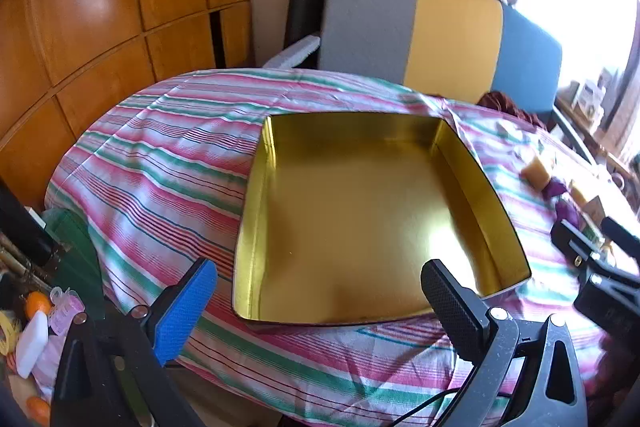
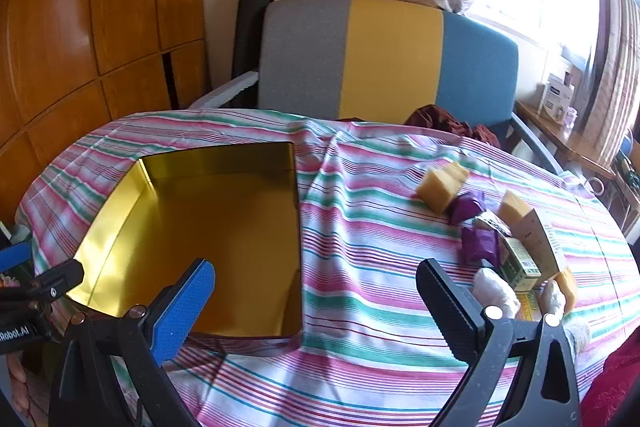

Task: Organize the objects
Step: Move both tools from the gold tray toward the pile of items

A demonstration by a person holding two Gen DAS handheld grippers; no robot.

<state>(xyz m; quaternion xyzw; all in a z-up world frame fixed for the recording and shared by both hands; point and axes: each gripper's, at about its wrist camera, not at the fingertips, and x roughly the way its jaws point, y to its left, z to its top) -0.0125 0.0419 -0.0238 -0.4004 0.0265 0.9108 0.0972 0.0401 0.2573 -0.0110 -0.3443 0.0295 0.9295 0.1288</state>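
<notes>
Both grippers released, nothing held: left gripper (image 1: 319, 301) hangs over near edge of empty gold tin (image 1: 360, 219), right gripper (image 2: 316, 301) over striped cloth (image 2: 360, 307) betw. tin (image 2: 200, 239) at left and item cluster at right. Cluster = yellow soap blocks (image 2: 442, 187), purple wrapped pcs (image 2: 468, 207), small cartons (image 2: 520, 261), white wrapped lump (image 2: 494, 291), all well apart from tin. Suggested: take nearest/outermost pc first w/ right, straddle it squarely before closing to avoid nudging neighbours; pack into far corner of tin.
</notes>
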